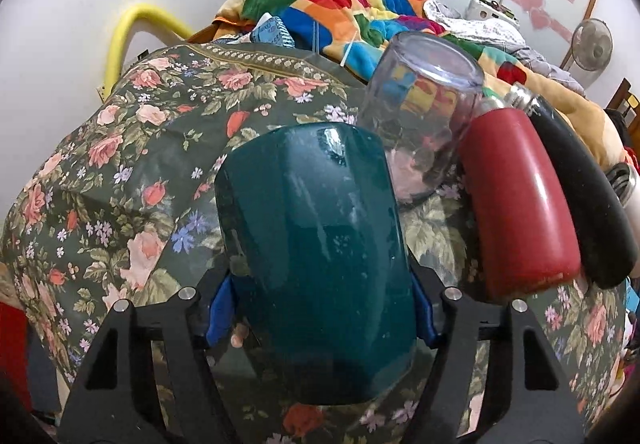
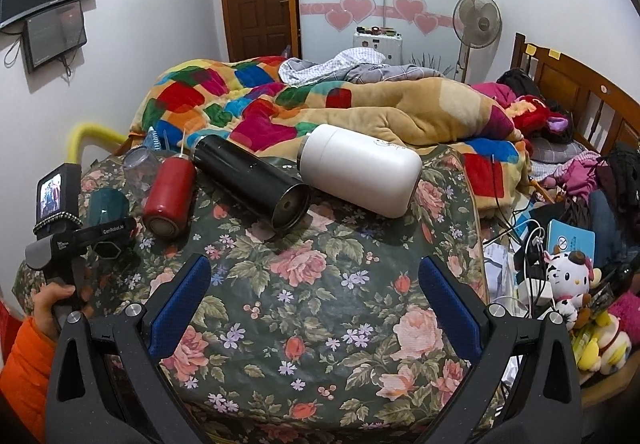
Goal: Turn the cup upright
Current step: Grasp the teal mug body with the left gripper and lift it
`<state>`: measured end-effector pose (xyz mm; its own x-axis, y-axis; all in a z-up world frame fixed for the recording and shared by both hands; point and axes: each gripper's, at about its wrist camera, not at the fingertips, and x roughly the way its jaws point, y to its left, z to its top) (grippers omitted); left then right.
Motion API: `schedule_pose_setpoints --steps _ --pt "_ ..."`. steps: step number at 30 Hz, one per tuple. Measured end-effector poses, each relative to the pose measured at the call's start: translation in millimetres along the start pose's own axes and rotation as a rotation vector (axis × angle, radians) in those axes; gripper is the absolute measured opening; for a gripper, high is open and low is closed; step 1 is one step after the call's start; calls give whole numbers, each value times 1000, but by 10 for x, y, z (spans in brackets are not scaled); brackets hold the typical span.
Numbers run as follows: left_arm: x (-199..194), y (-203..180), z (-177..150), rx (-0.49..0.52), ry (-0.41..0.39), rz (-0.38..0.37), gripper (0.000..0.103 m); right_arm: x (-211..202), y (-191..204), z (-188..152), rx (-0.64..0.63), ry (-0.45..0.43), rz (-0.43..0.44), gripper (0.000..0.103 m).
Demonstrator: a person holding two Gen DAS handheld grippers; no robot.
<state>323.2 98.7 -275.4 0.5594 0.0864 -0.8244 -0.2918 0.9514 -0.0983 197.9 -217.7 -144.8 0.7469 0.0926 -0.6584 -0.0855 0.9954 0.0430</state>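
Cup (image 1: 316,256): a dark teal, glossy, tapered tumbler, clamped between the blue pads (image 1: 221,310) of the left gripper (image 1: 320,314). Its long axis runs from six toward twelve o'clock in the left wrist view, flat closed base at the far end, wide mouth nearest the camera; it sits over the floral cloth (image 1: 132,163).

At one o'clock from it stands a clear glass (image 1: 420,111), upside down, base uppermost. At three o'clock lie a matte red bottle (image 1: 520,199) and, touching it, a black flask (image 1: 576,195), both cylinders on their sides.

In the right wrist view the cup (image 2: 108,208) shows at nine o'clock, with a white flask (image 2: 360,169) lying past the black one (image 2: 252,183). The right gripper (image 2: 314,306) has its padded jaws spread wide, holding nothing, over the cloth (image 2: 312,308).
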Motion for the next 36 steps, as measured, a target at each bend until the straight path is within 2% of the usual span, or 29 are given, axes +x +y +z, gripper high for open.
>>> schedule_pose_setpoints --steps 4,10,18,24,29,36 --pt "-112 -4 -104 17 11 -12 70 -45 0 -2 -4 -6 2 103" --pt "-483 -103 -272 75 -31 -33 70 -165 42 -26 -11 -29 9 103" --pt "-1220 -433 -367 176 -147 -121 70 -400 72 -26 -20 -85 17 103" --pt "-1575 -825 -403 247 -187 -226 70 -548 28 -41 -8 -119 19 103" --pt "-1632 -1174 -500 303 -177 -292 70 -626 -65 -89 7 -134 14 103" --pt "-1298 -1645 -760 395 -81 -310 70 -654 -245 -146 33 -135 -9 103"
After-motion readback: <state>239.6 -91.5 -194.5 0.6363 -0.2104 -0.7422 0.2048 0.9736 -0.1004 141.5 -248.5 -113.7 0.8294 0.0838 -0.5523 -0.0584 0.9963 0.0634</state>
